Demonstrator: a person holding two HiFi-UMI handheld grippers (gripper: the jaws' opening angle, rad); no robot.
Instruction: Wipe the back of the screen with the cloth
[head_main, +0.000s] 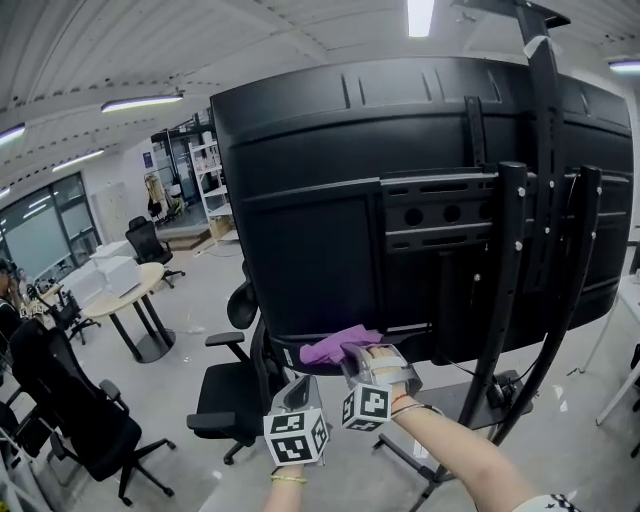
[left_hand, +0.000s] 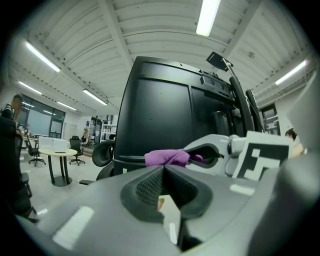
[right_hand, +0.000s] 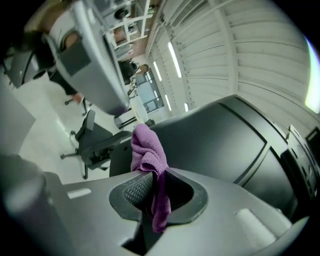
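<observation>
The large black screen (head_main: 330, 190) shows its back, mounted on a black stand (head_main: 510, 300). A purple cloth (head_main: 335, 345) is bunched against the screen's bottom edge, and my right gripper (head_main: 352, 352) is shut on it. In the right gripper view the cloth (right_hand: 149, 150) sticks out between the jaws toward the screen's back (right_hand: 225, 140). My left gripper (head_main: 298, 392) hangs just below and left of the right one, jaws closed with nothing between them. In the left gripper view the cloth (left_hand: 167, 158) and the screen (left_hand: 160, 120) lie ahead.
A black office chair (head_main: 235, 385) stands under the screen's left end, and another chair (head_main: 75, 410) sits at the far left. A round table (head_main: 125, 300) with white boxes is further back. The stand's base (head_main: 450, 420) spreads over the floor under my right arm.
</observation>
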